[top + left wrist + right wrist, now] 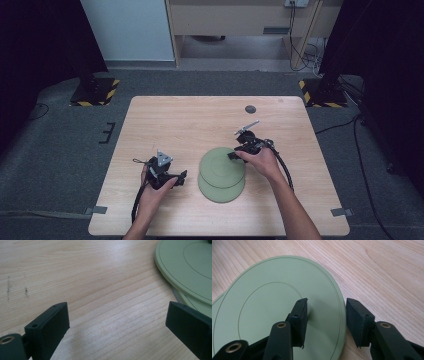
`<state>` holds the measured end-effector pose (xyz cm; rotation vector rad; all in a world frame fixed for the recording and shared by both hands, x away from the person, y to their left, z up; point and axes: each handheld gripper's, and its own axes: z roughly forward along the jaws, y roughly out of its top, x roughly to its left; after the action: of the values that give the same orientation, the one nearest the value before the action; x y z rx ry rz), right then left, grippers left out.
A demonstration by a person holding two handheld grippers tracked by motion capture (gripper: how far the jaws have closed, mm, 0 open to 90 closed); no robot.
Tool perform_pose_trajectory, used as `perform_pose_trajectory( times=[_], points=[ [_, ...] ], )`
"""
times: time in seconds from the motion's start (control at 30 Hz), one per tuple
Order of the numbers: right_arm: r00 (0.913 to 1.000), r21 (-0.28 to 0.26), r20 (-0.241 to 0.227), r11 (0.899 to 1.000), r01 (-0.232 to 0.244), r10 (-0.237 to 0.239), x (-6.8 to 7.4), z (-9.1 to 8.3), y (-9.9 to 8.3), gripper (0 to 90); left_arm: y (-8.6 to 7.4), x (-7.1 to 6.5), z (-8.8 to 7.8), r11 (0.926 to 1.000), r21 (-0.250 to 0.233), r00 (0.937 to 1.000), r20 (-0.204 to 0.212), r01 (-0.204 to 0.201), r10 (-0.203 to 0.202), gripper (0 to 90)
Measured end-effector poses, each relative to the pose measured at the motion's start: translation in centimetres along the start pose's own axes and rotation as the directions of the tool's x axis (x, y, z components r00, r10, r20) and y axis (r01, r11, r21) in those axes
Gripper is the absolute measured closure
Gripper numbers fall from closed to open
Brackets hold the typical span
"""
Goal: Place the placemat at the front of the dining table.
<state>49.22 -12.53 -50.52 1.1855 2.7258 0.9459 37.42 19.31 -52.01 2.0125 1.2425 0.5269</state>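
Plates: two green plates, upper plate (pixel 222 167) overlapping lower plate (pixel 220 189), near the counter's (pixel 190 120) front edge, about mid-width.
Right tool (pixel 232 156): jaws part-open, straddling the upper plate's rim, not yet pinching; set there, I judge, to grip the edge.
Left tool (pixel 183 177): open wide, empty, waiting beside the plates.

Black grippers (pixel 181 178), trailing black cables (pixel 286 167)

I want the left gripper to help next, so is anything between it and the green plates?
Nothing visible. The left gripper, jaws open, faces the stacked green plates across bare wooden table. The right gripper already straddles the top plate's rim.
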Motion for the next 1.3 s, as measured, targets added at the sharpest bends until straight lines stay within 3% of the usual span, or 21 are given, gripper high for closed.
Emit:
perform_pose_trajectory(
  times=[0.43, 0.67, 1.0, 1.17, 1.3],
  points=[
    [0.9984, -0.027, -0.017, 0.998, -0.055, 0.055, -0.9, -0.5, -0.5, 59.0, 0.0, -0.1, 0.0, 1.0, 0.003, 1.0, 0.001, -0.004, 0.004, 4.4],
    [0.9967, -0.029, -0.027, 0.997, -0.077, 0.076, -1.3, -0.3, -0.7, 56.6, 0.0, -0.1, 0.1, 1.0, 0.005, 1.0, 0.002, -0.006, 0.006, 4.4],
    [0.9832, -0.041, -0.104, 0.987, -0.155, 0.15, -2.1, 0.0, -1.3, 51.9, 0.0, -0.2, 0.1, 0.9999, 0.009, 0.9999, 0.003, -0.01, 0.01, 4.4],
    [0.9759, -0.046, -0.151, 0.985, -0.166, 0.158, -2.2, 0.1, -1.5, 51.9, 0.0, -0.3, 0.2, 0.9998, 0.013, 0.9999, 0.002, -0.014, 0.014, 4.4],
    [0.9764, -0.04, -0.153, 0.986, -0.16, 0.152, -2.0, 0.1, -1.4, 51.6, 0.0, -0.3, 0.2, 0.9998, 0.013, 0.9999, 0.002, -0.015, 0.015, 4.4]
  ],
)
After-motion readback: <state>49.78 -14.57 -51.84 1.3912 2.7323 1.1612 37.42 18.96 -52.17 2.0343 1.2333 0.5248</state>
